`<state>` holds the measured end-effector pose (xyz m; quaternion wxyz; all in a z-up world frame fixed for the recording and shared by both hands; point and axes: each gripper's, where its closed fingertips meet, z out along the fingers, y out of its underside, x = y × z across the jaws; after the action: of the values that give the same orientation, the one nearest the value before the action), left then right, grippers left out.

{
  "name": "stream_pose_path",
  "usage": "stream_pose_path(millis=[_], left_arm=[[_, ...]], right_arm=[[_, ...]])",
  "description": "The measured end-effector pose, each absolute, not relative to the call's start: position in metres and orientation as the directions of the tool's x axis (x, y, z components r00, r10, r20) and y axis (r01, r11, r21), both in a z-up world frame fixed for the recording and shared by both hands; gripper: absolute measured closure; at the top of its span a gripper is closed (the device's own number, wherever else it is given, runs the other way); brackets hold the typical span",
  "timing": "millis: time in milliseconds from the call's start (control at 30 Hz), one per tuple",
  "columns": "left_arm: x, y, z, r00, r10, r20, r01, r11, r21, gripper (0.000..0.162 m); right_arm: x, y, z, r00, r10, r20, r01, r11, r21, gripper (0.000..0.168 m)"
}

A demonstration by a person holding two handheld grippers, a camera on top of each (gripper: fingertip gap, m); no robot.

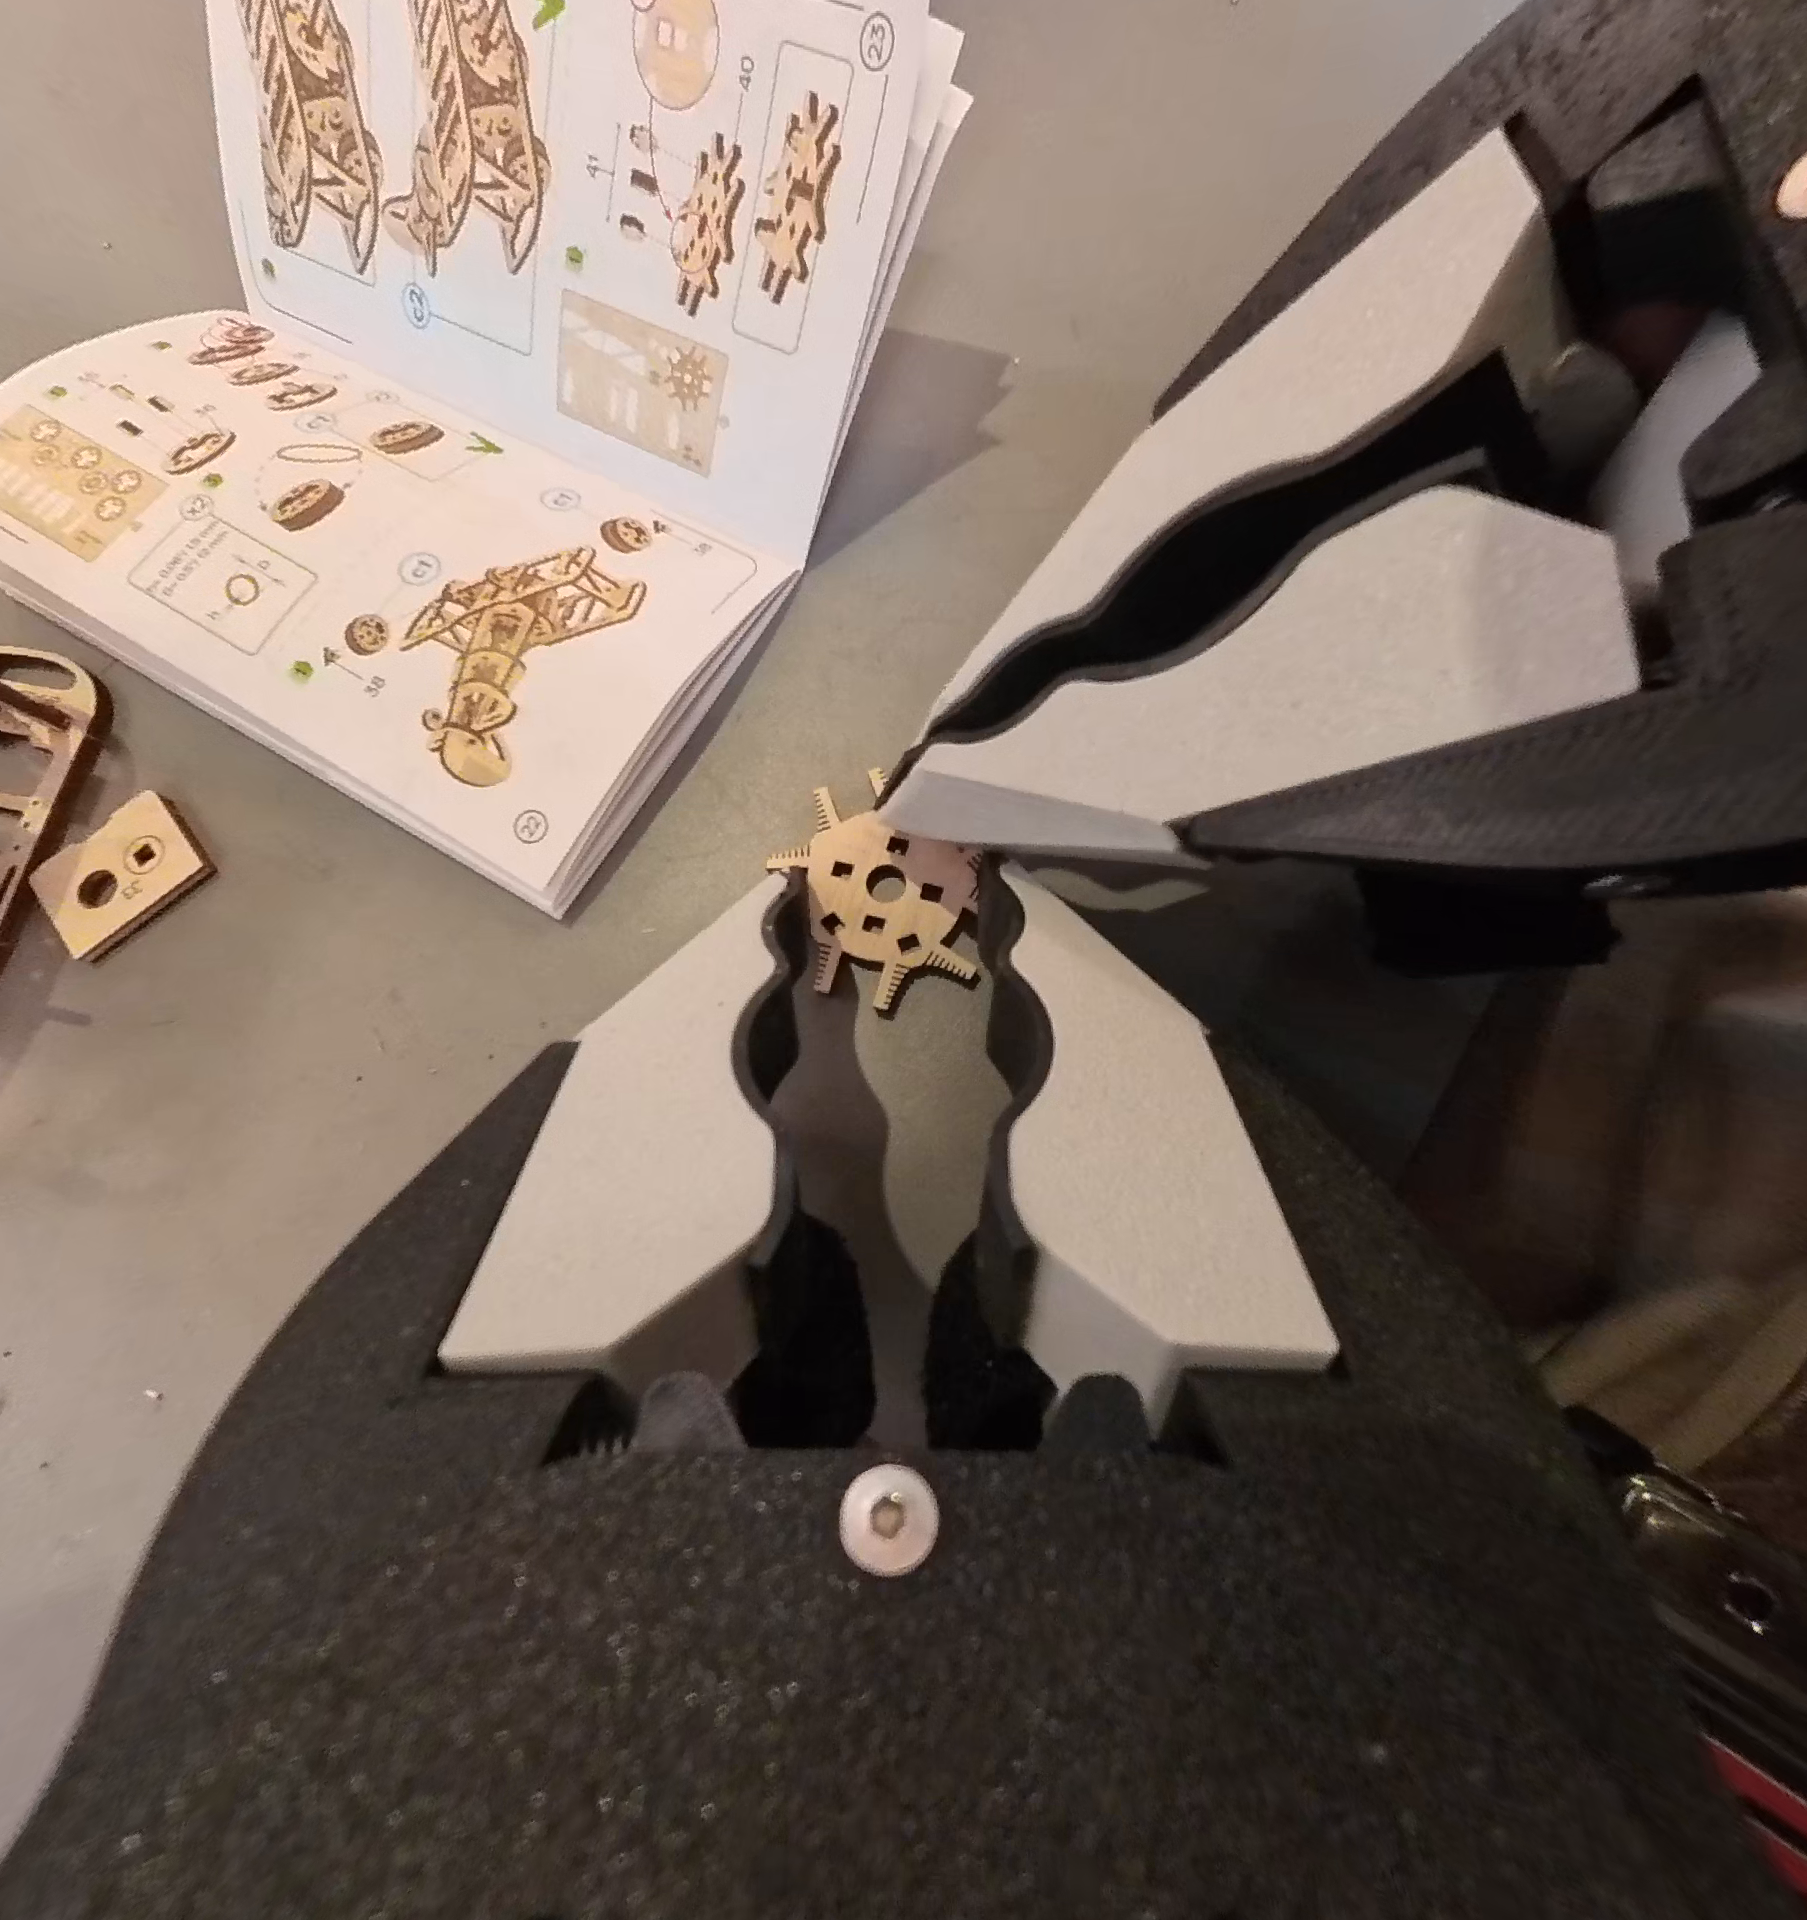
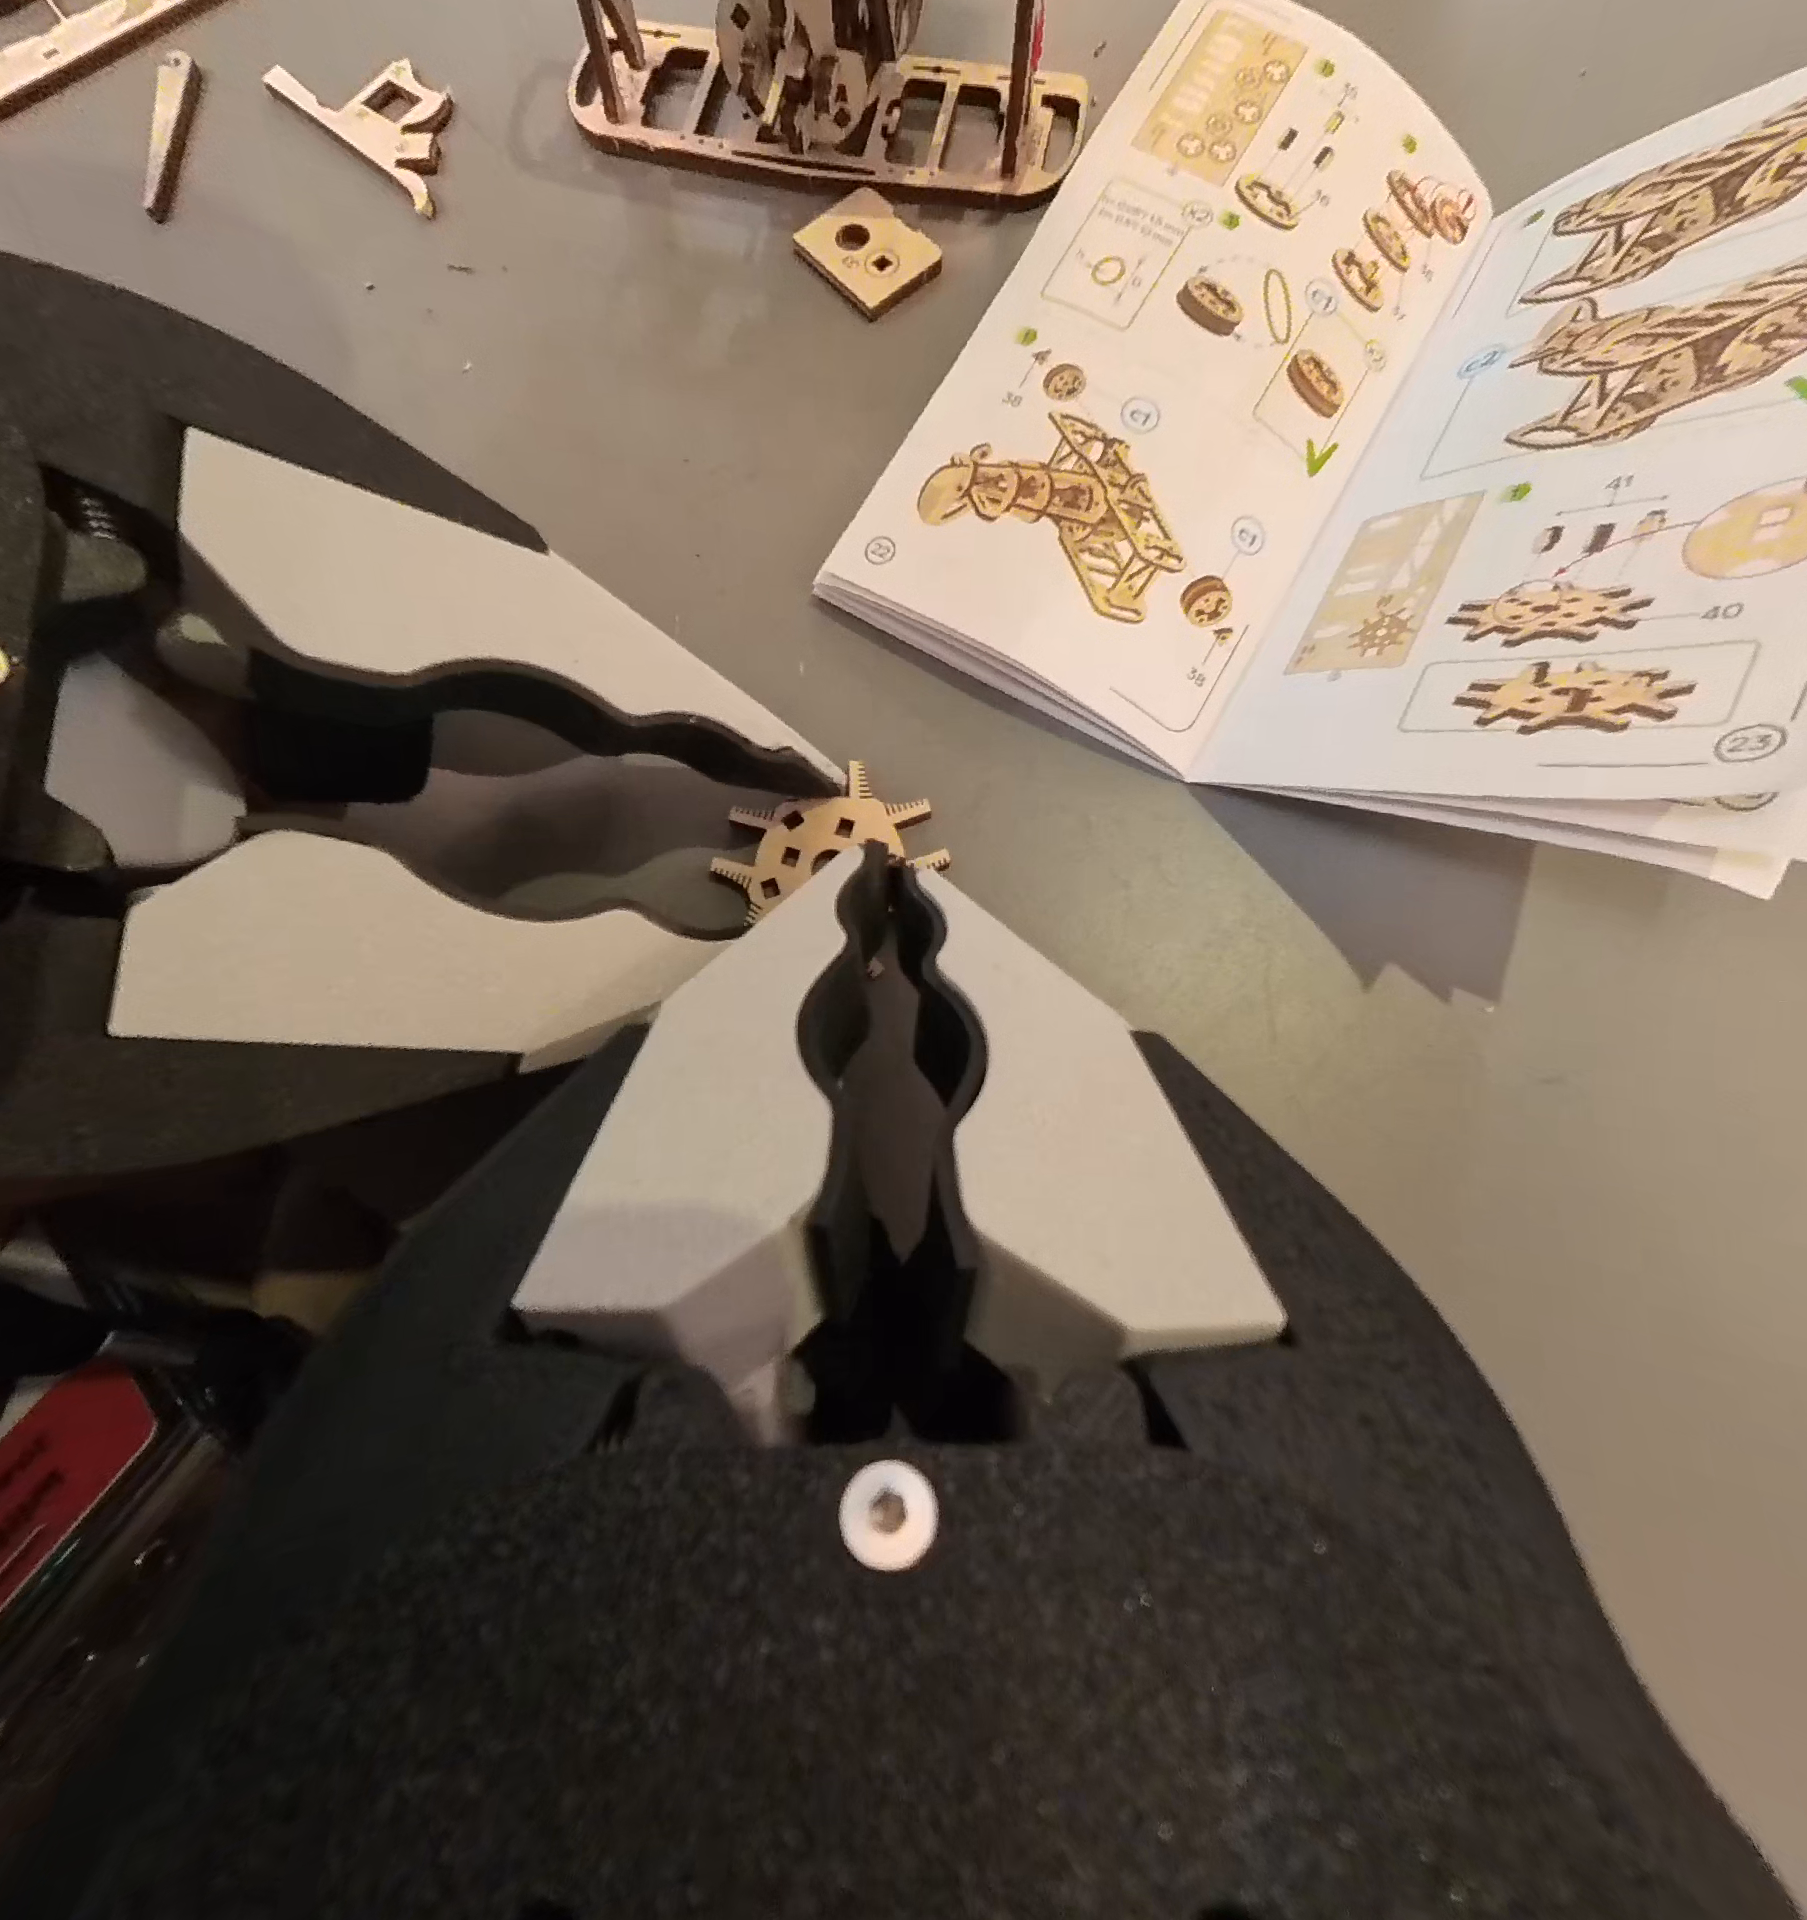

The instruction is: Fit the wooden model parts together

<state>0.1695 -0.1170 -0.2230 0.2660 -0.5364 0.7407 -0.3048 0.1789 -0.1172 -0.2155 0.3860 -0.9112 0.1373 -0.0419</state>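
Tongs are filling both views, black bodies with pale grey fingers lined in wavy dark pads. Left gripper (image 1: 891,902) is clamping a small wooden spoked wheel (image 1: 891,902) between its fingertips, jaws drawn in only as far as the disc's width, so a wavy gap is showing behind the part. Right gripper (image 2: 871,854) is sitting nearly shut, its fingertips pinched together on a tiny dark peg (image 2: 875,860) and pressing against the wheel (image 2: 826,840) near the centre hole. In the left wrist view the right gripper (image 1: 904,795) is coming in from the upper right, its tip touching the wheel's upper rim. In the right wrist view the left gripper (image 2: 785,842) is reaching in from the left with the wheel between its tips.

Grey tabletop (image 2: 1501,1247) is lying beneath everything, with small dark specks scattered on it. An open instruction booklet (image 2: 1398,416) is lying on it well beyond the grippers, pages showing drawings of a wooden plane and its parts. A partly built wooden frame (image 2: 826,125) is standing at the far edge, with a small drilled wooden square (image 2: 868,251) just in front of it. A notched wooden bracket (image 2: 369,125) and a thin wooden strip (image 2: 170,135) are lying apart to the left. Nothing of the room beyond the table is showing.
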Motion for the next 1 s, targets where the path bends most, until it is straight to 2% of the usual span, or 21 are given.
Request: stream_pose_path(millis=[367, 533, 633, 667, 733, 767, 833, 900, 1000], left_arm=[[0.17, -0.117, -0.223, -0.283, -0.957, -0.069, -0.632, 0.24, -0.737, 0.131], [0.17, -0.118, -0.223, -0.287, -0.956, -0.067, -0.631, 0.241, -0.737, 0.131], [0.17, -0.118, -0.223, -0.287, -0.955, -0.069, -0.63, 0.243, -0.737, 0.131], [0.17, -0.118, -0.223, -0.287, -0.955, -0.07, -0.63, 0.244, -0.737, 0.131], [0.17, -0.118, -0.223, -0.287, -0.955, -0.073, -0.629, 0.246, -0.737, 0.131], [0.17, -0.118, -0.223, -0.287, -0.955, -0.076, -0.628, 0.248, -0.737, 0.131], [0.17, -0.118, -0.223, -0.287, -0.955, -0.079, -0.627, 0.25, -0.737, 0.131], [0.17, -0.118, -0.223, -0.288, -0.954, -0.078, -0.628, 0.249, -0.737, 0.131], [0.17, -0.118, -0.223, -0.29, -0.954, -0.073, -0.629, 0.247, -0.737, 0.131]], right_arm=[[0.18, -0.115, -0.214, 0.954, -0.284, -0.1, -0.266, -0.639, -0.721, 0.167], [0.181, -0.114, -0.206, 0.979, -0.202, 0.01, -0.125, -0.648, -0.751, 0.167], [0.182, -0.113, -0.195, 0.984, -0.087, 0.153, 0.062, -0.64, -0.766, 0.164], [0.187, -0.113, -0.189, 0.974, -0.092, 0.208, 0.103, -0.636, -0.765, 0.164], [0.203, -0.12, -0.18, 0.942, -0.196, 0.274, 0.074, -0.674, -0.735, 0.168], [0.204, -0.121, -0.179, 0.942, -0.161, 0.293, 0.097, -0.705, -0.702, 0.168], [0.194, -0.12, -0.187, 0.979, -0.027, 0.2, 0.113, -0.749, -0.653, 0.168], [0.189, -0.119, -0.191, 0.993, 0.089, 0.083, 0.121, -0.777, -0.618, 0.156], [0.186, -0.124, -0.196, 0.945, 0.328, -0.015, 0.267, -0.796, -0.543, 0.148]])
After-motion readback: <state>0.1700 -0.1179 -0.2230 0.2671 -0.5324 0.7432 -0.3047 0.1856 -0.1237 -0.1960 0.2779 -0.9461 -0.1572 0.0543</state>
